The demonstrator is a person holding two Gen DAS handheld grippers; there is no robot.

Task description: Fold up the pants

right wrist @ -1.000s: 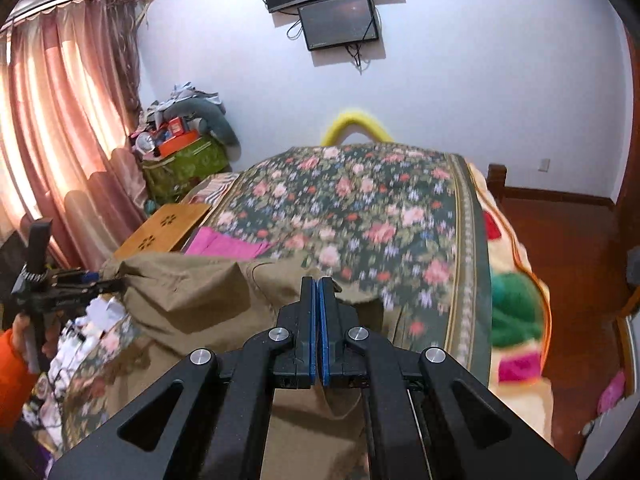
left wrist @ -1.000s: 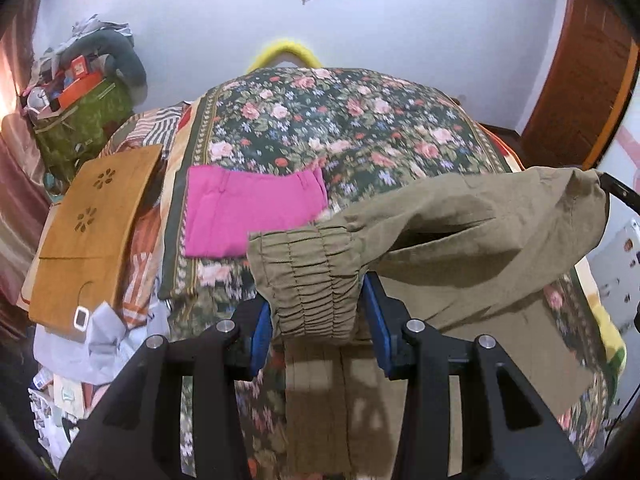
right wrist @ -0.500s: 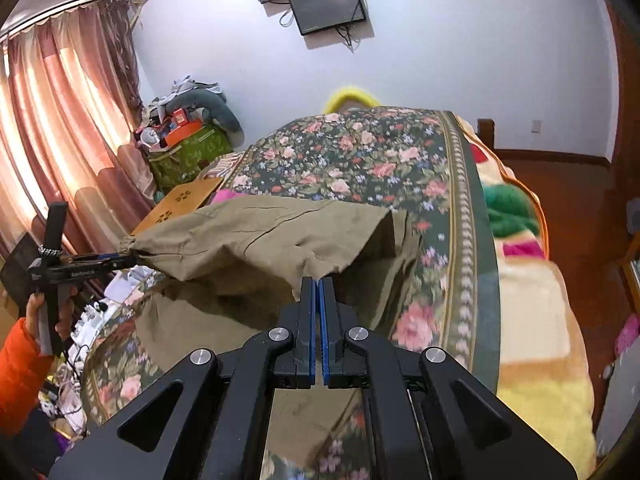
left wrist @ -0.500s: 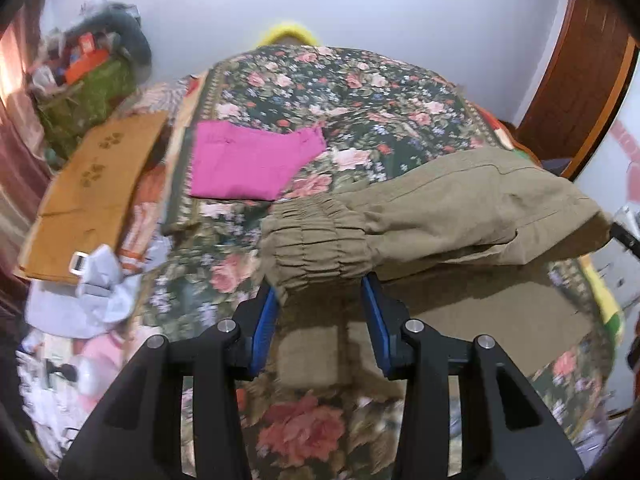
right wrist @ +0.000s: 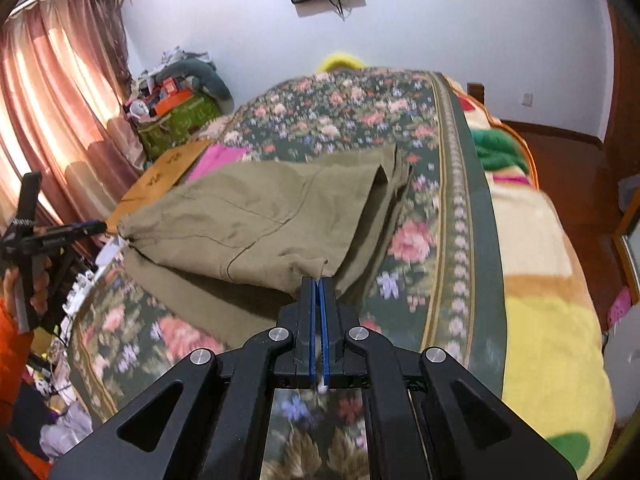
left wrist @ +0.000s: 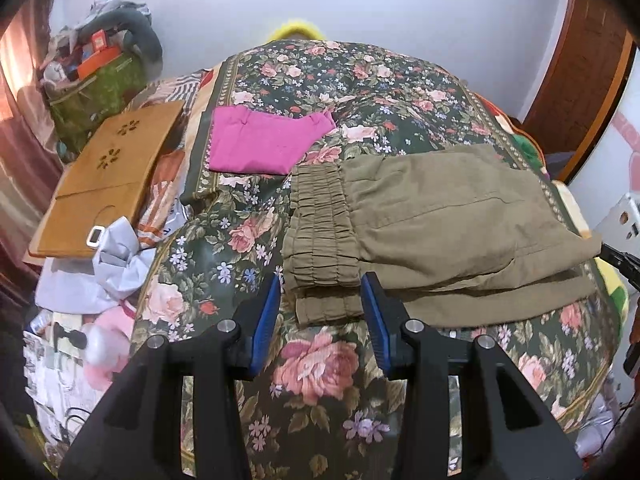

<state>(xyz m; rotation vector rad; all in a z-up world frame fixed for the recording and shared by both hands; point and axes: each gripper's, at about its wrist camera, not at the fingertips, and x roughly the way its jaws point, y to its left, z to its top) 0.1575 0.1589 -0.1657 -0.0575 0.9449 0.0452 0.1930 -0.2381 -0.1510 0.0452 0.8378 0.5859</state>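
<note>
Across the dark floral bedspread (left wrist: pixel 320 376) lay the olive-green cotton pants (left wrist: pixel 448 216), doubled over, their long axis running crosswise between both hands. Straddling the gathered elastic waistband (left wrist: pixel 320 248), the left gripper (left wrist: pixel 320 312) clasped it between half-parted jaws; the right gripper (right wrist: pixel 319 286) was clamped tight on the opposite corner, each gripper nearest its own end.

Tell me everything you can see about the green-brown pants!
The olive pants look like soft woven cloth with a gathered elastic waistband. They lie folded over themselves on the flowery bedspread. The left gripper has its jaws around the waistband; the right gripper is shut on the other end's corner.
</note>
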